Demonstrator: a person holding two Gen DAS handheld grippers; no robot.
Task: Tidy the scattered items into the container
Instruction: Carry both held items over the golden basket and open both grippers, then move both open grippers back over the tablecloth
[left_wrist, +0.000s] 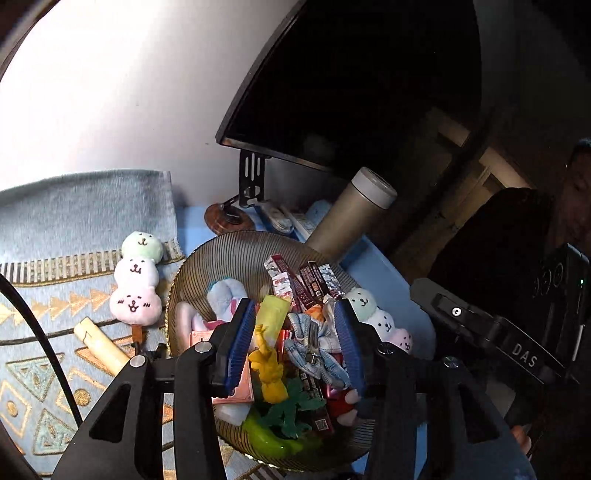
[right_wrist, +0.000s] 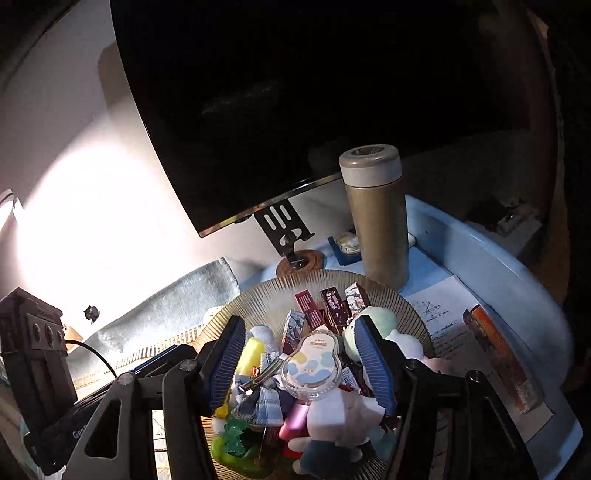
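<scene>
A ribbed amber glass bowl (left_wrist: 229, 258) (right_wrist: 266, 295) is heaped with small items: red packets, a yellow figure (left_wrist: 267, 365), a plaid bow (left_wrist: 317, 350), a green toy, plush pieces and a clear case with blue and yellow print (right_wrist: 312, 365). My left gripper (left_wrist: 295, 347) hovers over the heap with its blue pads apart, pressing on nothing. My right gripper (right_wrist: 301, 365) is also above the bowl, open wide, with the clear case lying below its gap. On the patterned cloth left of the bowl lie a three-ball plush skewer (left_wrist: 137, 277) and a cream tube (left_wrist: 99, 345). An orange box (right_wrist: 498, 354) rests on paper to the right.
A tall bronze flask (right_wrist: 380, 221) stands just behind the bowl. A dark monitor (left_wrist: 351, 74) on a bracket stand hangs over the back. A second plush skewer (left_wrist: 380, 317) leans at the bowl's right rim. The blue tray edge (right_wrist: 517, 266) curves round the right side.
</scene>
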